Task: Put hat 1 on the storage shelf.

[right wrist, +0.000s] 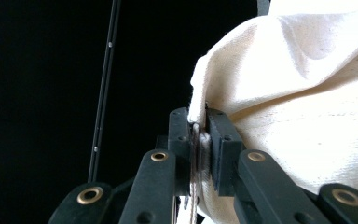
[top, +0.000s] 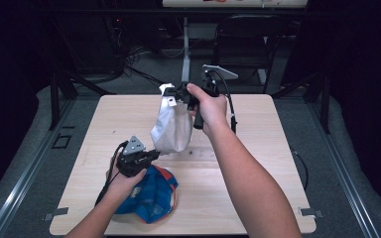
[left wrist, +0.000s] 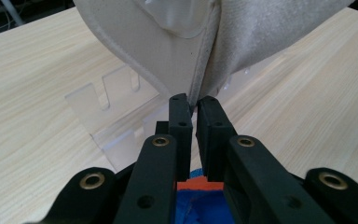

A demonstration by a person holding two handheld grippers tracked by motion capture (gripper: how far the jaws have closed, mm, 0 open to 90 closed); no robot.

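White cloth cap (top: 172, 126) hangs in the air over the middle of the table (top: 258, 163), stretched between both tongs.

Right tongs (top: 178, 95) up high, clamped on the cap's top edge; the right gripper view shows a fold of cream fabric (right wrist: 307, 116) and a stitched seam pinched tight between the jaws. Left tongs (top: 155, 154) low, near the table, closed on the cap's bottom edge; the left gripper view shows the seamed rim (left wrist: 200, 88) running into a narrow slit between the jaws.

A clear plastic stand (left wrist: 116, 116) with notches sits on the table under the cap, just beyond the left tongs. Blue and orange cap (top: 151, 193) lies flat on the near side of the table, partly under the left hand (top: 121, 181).

Step in hand, as I read it: cap held spread top to bottom, likely being positioned over the clear stand or laid out flat.

Next move likely calls for lowering both ends together, keeping the fabric taut, and aligning the lower rim with the stand before either grip lets go. Risk: the cloth sags or snags on the notches.
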